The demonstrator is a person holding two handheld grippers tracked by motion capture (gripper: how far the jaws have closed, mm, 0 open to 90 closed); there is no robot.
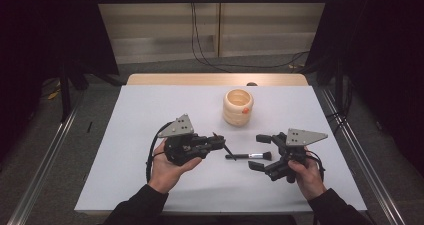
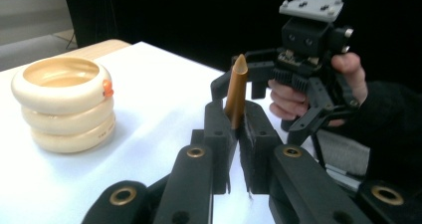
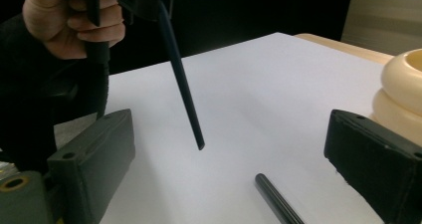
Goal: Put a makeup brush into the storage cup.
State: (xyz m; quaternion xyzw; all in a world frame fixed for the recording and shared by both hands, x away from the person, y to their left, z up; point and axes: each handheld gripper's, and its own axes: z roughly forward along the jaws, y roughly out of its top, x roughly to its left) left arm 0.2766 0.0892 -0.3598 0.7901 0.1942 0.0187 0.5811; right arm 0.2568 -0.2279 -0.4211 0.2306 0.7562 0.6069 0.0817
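Thin dark brush [image 1: 220,144] with tan bristle tip, clamped in left tool [image 1: 220,142], handle slanting down above the table

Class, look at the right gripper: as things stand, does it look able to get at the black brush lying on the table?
Probably yes. The right gripper stands open, with the black brush lying on the table close by and nothing between them. The left gripper, shut on a thin brush, hangs just beside it.

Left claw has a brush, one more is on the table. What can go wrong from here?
1. The left claw pinches the thin brush near one end, so its long handle hangs free and tilted; it may pivot or slip.
2. The right claw stands open around the second brush lying flat; closing could roll it away.
3. The ringed cup looks light; a missed drop-in could tip it.
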